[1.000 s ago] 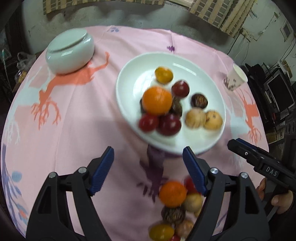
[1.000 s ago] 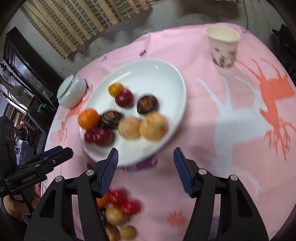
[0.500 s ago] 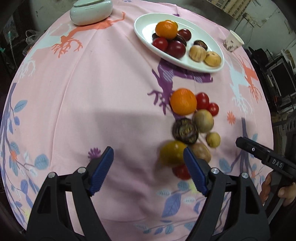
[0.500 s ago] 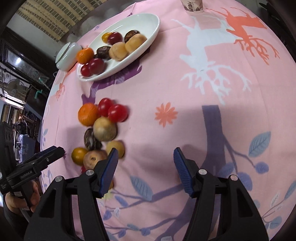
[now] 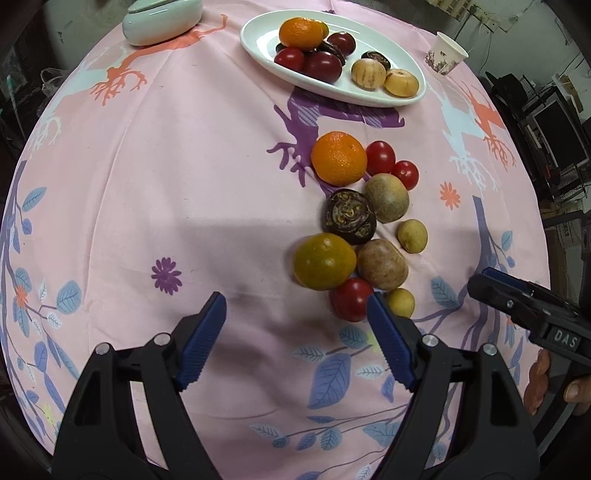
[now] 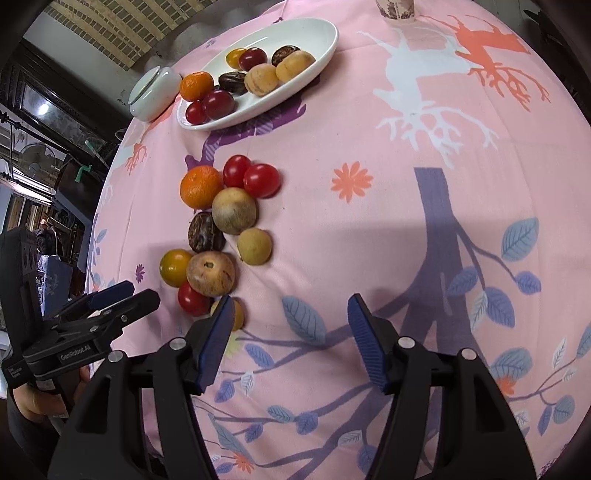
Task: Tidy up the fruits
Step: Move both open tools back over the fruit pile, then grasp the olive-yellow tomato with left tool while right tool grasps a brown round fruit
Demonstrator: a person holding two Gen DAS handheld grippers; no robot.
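On the pink-clothed tabletop [image 5: 147, 184], a lidded pale-green jar [image 5: 162, 18] stands far left, then a white oval plate [image 5: 369, 96] holding an orange, dark red fruits, a dark round one and two tan ones, with a paper cup [image 5: 445, 53] far right. Nearer, loose fruits [image 5: 354, 225] lie clustered on the cloth. Left tool [image 5: 295, 332] and right tool [image 6: 290, 332] both hover apart, empty.

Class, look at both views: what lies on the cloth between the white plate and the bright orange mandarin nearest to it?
No object: only bare pink tablecloth with a purple deer print separates the white plate from the orange mandarin. Both wrist views show this, the left most clearly.
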